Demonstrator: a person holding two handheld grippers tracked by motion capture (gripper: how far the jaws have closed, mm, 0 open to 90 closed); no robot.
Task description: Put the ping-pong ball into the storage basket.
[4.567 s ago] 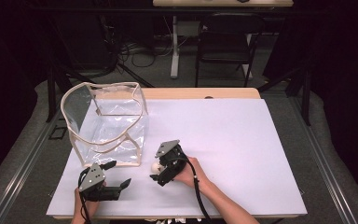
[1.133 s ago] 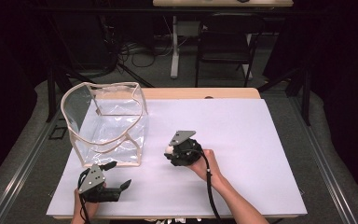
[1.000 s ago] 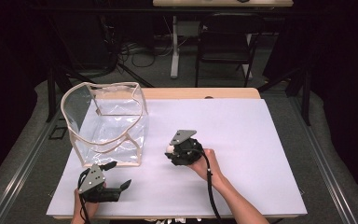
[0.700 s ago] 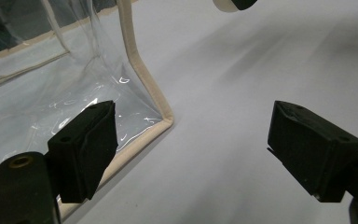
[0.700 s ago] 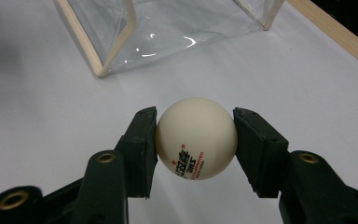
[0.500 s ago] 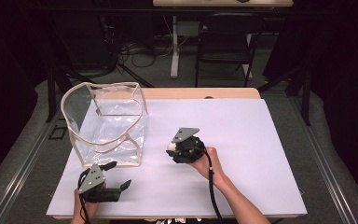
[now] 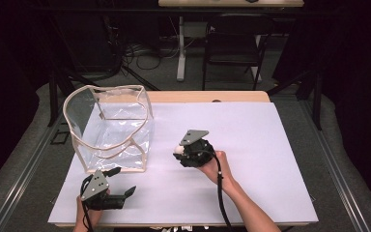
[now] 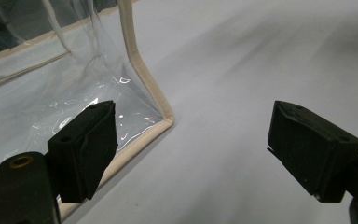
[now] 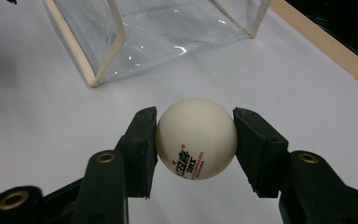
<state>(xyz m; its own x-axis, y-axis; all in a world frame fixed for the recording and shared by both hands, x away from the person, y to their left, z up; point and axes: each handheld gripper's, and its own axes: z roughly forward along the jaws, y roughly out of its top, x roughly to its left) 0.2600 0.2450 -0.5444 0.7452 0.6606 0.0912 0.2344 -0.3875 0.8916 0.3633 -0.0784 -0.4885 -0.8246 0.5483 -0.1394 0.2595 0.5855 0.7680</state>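
Up and left of my right gripper, clamped on the ping-pong ball, sits the clear bag; left gripper gapes empty.

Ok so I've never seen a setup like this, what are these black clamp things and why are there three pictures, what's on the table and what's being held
A person sits at a table covered with a white sheet and holds a hand-operated clamp, called a gripper, in each hand. The big picture comes from a fixed camera above, looking down on the table. The other two come from small cameras that ride on the grippers and look out between their black jaws.

The right gripper has its jaws pressed on a cream table tennis ball with red and black print. From above, that ball peeks out at its front.

The left gripper is open with nothing between its jaws, low near the table's front edge.

A clear plastic bag with beige edging stands open-topped at the left.
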